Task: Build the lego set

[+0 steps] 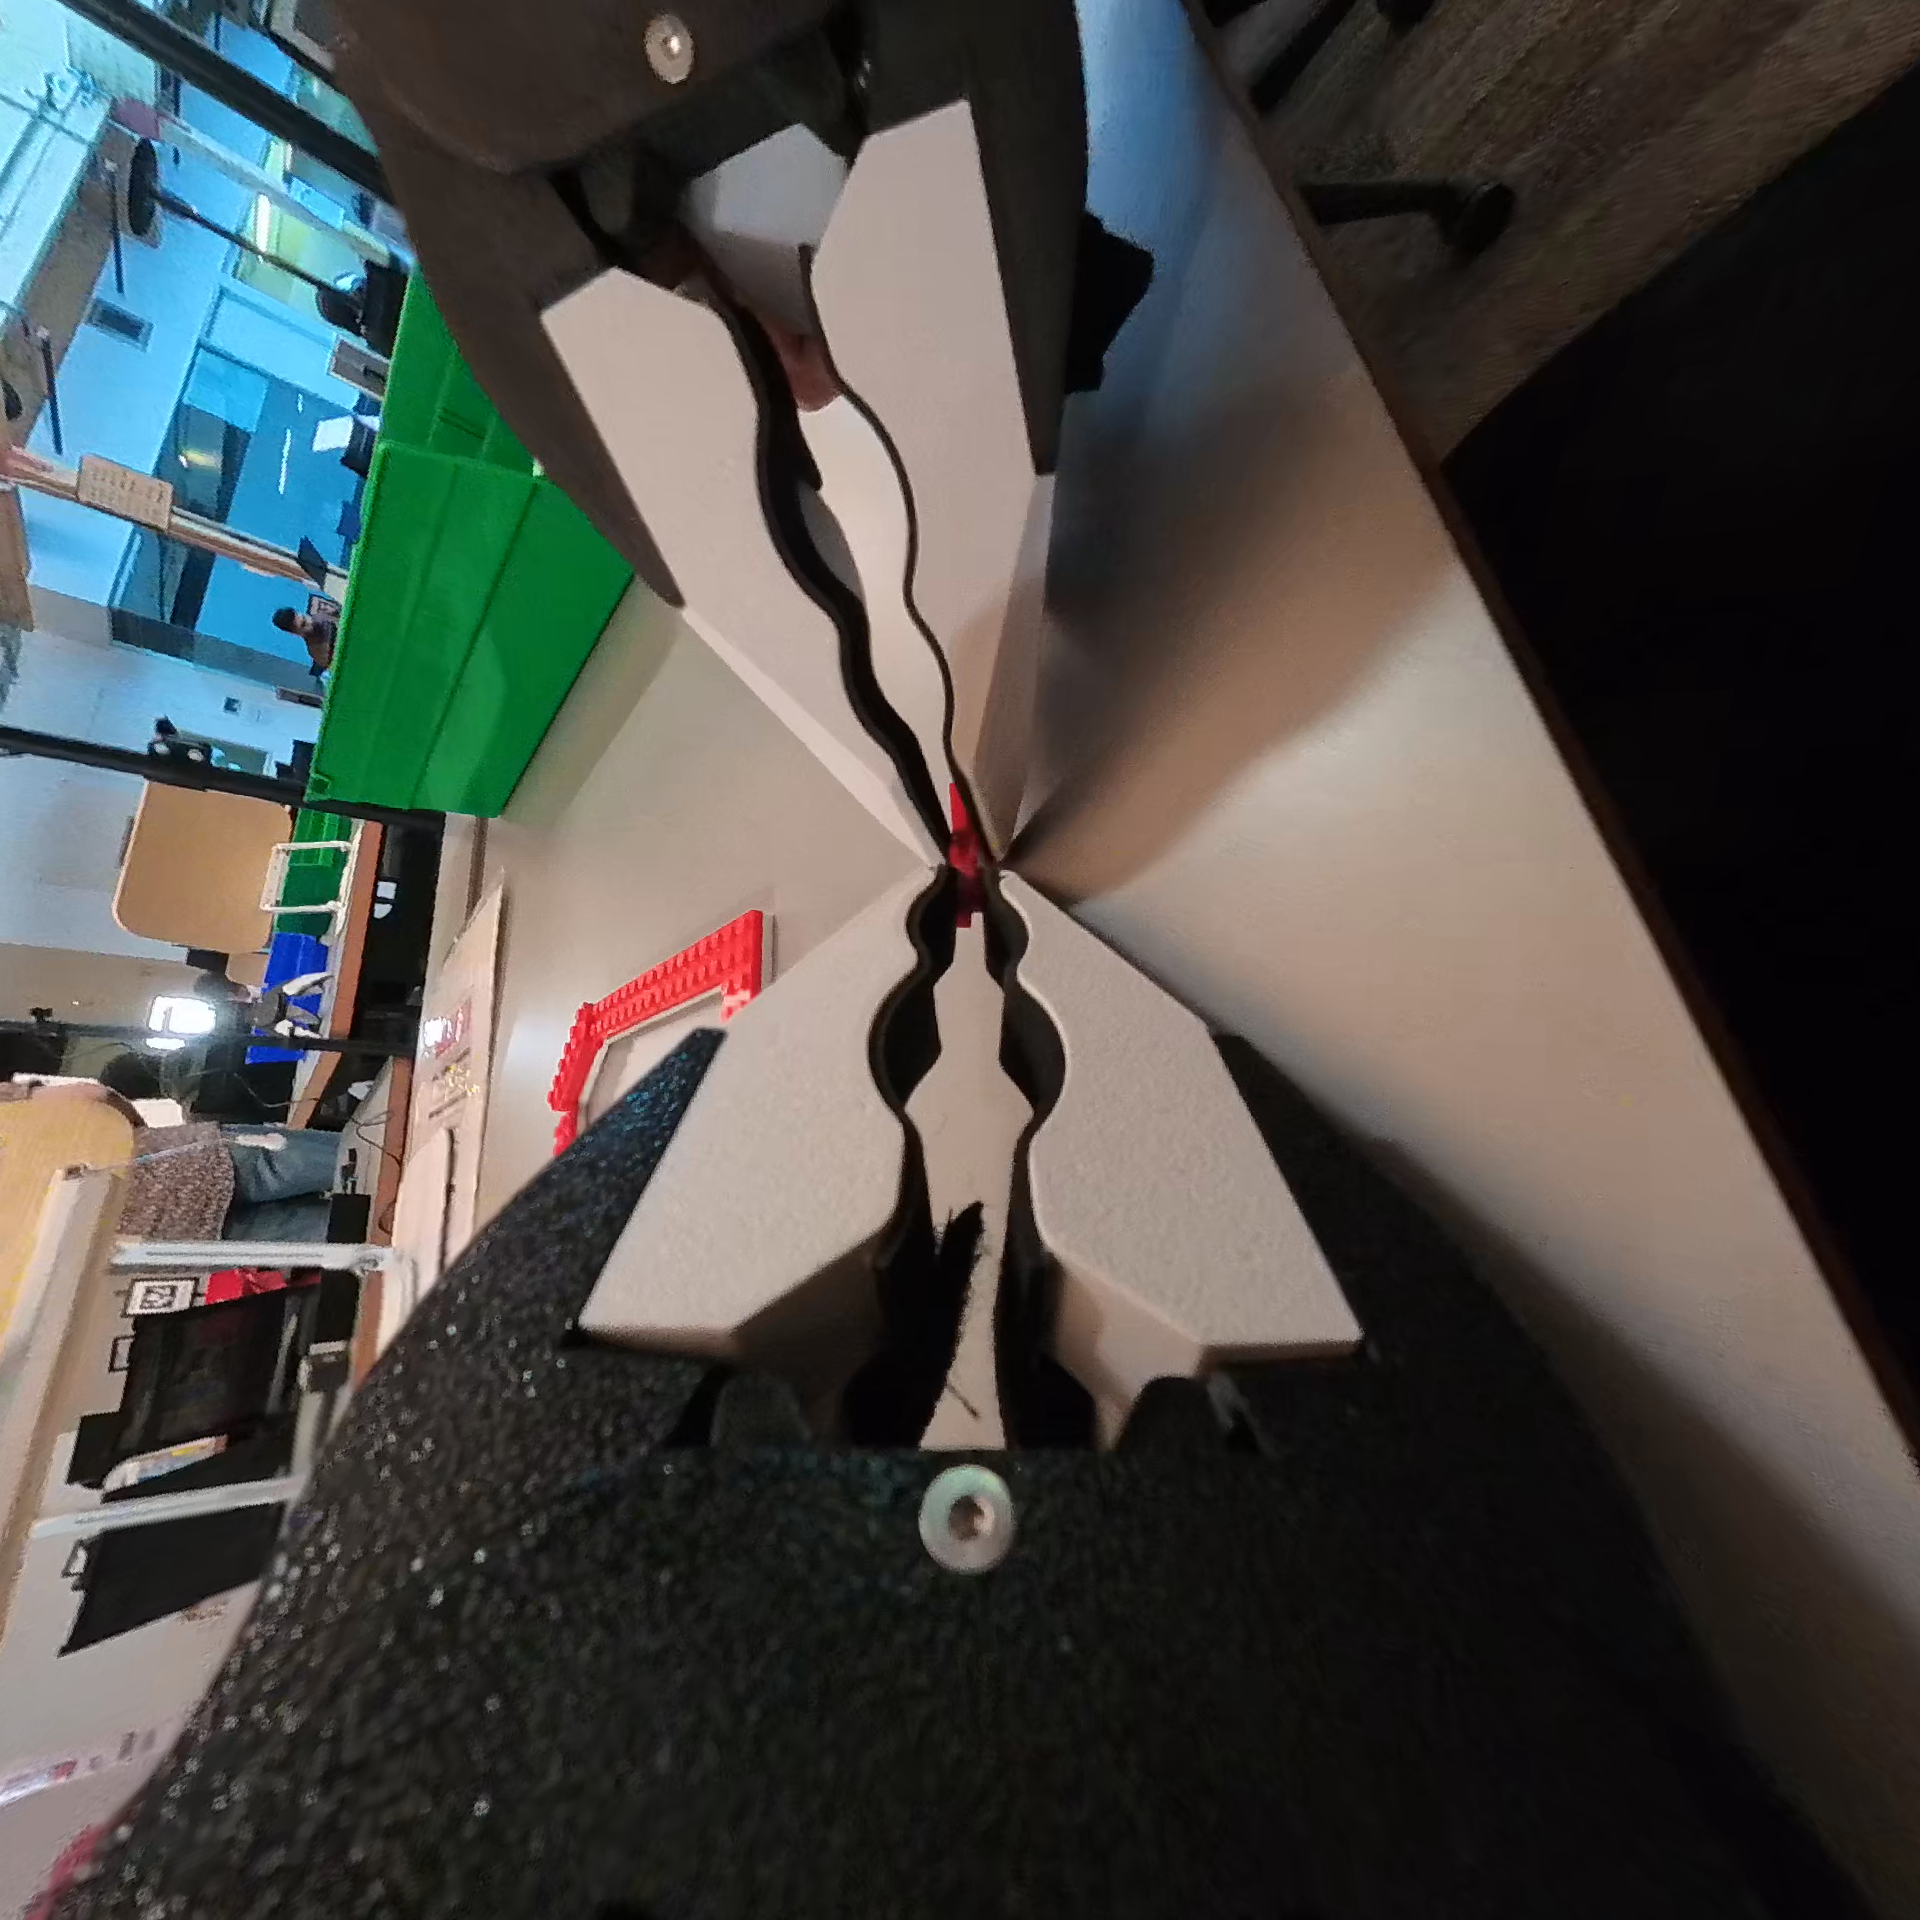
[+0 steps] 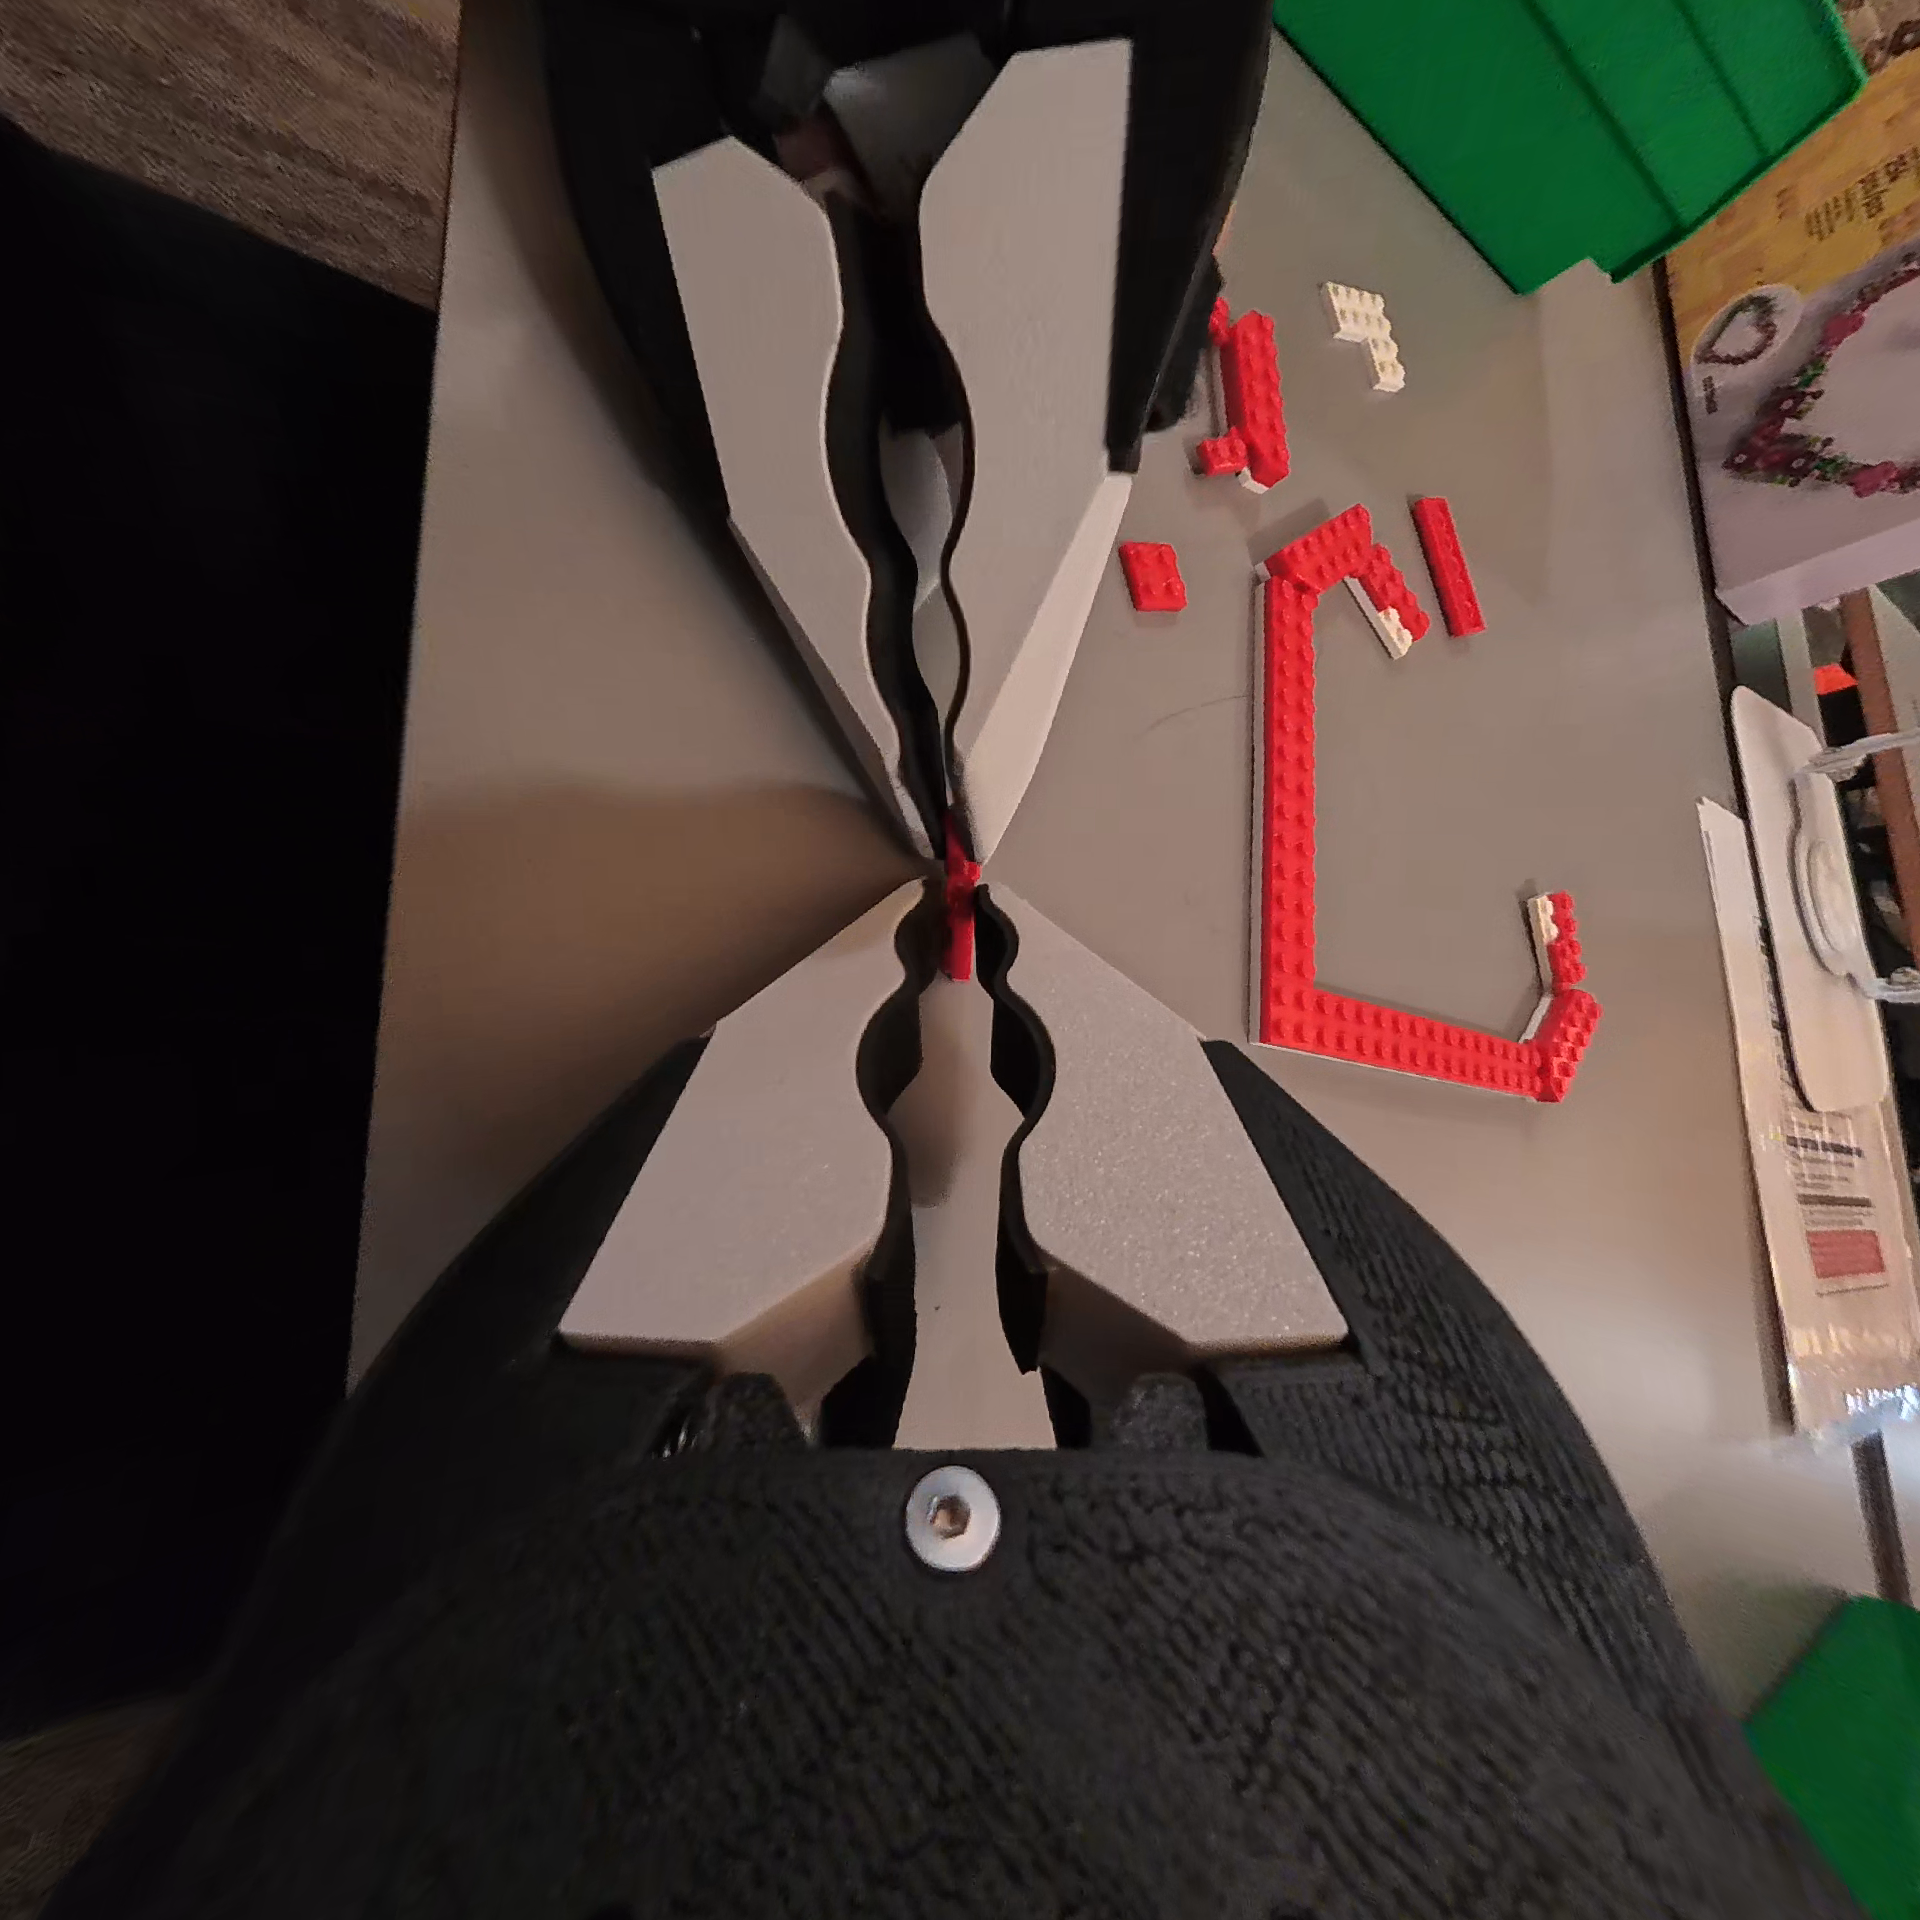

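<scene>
My left gripper (image 1: 966,899) and right gripper (image 2: 961,909) meet tip to tip above the white table (image 2: 1143,1195). Both are shut on a small red lego piece (image 2: 961,914), which also shows in the left wrist view (image 1: 964,857). I cannot tell whether it is one piece or two joined. In each view the other gripper reaches in from the top. The half-built red frame on white plates (image 2: 1288,790) lies flat to the right and shows low in the left wrist view (image 1: 665,997).
Loose parts lie beyond the frame: a small red plate (image 2: 1153,575), a long red plate (image 2: 1447,566), a red-and-white sub-assembly (image 2: 1252,390) and a white piece (image 2: 1366,335). Green bins (image 2: 1558,114) stand at the back. The printed set box (image 2: 1818,416) is at the right edge.
</scene>
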`<state>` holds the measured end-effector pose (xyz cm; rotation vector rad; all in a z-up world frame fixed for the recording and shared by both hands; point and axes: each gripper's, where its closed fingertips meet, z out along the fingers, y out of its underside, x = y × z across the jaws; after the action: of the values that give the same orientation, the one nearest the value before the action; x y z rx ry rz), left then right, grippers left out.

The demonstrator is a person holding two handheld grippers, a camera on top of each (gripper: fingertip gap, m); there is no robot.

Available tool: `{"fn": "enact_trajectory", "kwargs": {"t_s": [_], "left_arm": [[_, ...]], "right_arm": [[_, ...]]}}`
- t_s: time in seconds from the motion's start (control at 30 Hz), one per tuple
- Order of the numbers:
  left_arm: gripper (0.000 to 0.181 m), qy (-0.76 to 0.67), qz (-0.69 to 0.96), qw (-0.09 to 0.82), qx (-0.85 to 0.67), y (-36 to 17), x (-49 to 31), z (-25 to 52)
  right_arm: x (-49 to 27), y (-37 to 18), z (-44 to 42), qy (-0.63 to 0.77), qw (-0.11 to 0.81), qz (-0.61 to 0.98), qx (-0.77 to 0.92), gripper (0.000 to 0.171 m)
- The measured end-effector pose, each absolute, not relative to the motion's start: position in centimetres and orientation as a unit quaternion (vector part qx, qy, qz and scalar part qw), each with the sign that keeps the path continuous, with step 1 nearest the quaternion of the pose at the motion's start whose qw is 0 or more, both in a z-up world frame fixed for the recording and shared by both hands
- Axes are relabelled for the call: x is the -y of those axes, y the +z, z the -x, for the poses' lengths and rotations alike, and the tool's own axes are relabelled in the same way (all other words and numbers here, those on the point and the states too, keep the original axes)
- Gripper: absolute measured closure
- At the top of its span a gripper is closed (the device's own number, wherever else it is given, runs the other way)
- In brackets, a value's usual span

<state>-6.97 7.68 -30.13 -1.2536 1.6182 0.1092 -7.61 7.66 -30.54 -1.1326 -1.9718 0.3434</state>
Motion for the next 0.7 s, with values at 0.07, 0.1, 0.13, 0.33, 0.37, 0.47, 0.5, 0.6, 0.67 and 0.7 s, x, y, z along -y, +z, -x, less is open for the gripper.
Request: {"fn": "enact_trajectory", "kwargs": {"t_s": [0.07,0.1,0.13,0.33,0.37,0.47,0.5,0.6,0.67,0.7], "left_arm": [[0.178,0.039,0.539,0.517,-0.664,-30.1,-7.9,7.0],[0.178,0.036,0.548,0.516,-0.657,-30.1,-8.0,7.1],[0.179,0.033,0.558,0.515,-0.650,-30.0,-8.1,7.1],[0.179,-0.025,0.603,0.512,-0.611,-29.7,-8.5,7.3],[0.179,-0.040,0.611,0.512,-0.602,-29.6,-8.5,7.3],[0.179,-0.073,0.624,0.513,-0.585,-29.3,-8.5,7.3],[0.179,-0.084,0.627,0.513,-0.581,-29.1,-8.4,7.3],[0.179,-0.121,0.629,0.518,-0.567,-28.2,-8.2,7.4],[0.179,-0.143,0.626,0.523,-0.560,-27.6,-8.0,7.3],[0.179,-0.156,0.623,0.527,-0.557,-27.2,-7.8,7.2]], "right_arm": [[-7.9,-30.5,7.7,0.135,0.413,0.454,0.778,0.168],[-8.0,-30.5,7.7,0.133,0.417,0.456,0.775,0.168],[-8.2,-30.5,7.8,0.131,0.422,0.458,0.771,0.168],[-8.6,-30.1,8.0,0.132,0.444,0.451,0.763,0.169],[-8.6,-29.9,8.0,0.139,0.444,0.452,0.761,0.169],[-8.6,-29.6,8.0,0.156,0.448,0.450,0.757,0.169],[-8.6,-29.4,8.1,0.162,0.450,0.449,0.755,0.169],[-8.3,-28.5,8.1,0.198,0.453,0.448,0.745,0.169],[-8.1,-27.8,8.0,0.233,0.451,0.444,0.738,0.169],[-7.9,-27.5,8.0,0.251,0.452,0.440,0.734,0.169]]}}
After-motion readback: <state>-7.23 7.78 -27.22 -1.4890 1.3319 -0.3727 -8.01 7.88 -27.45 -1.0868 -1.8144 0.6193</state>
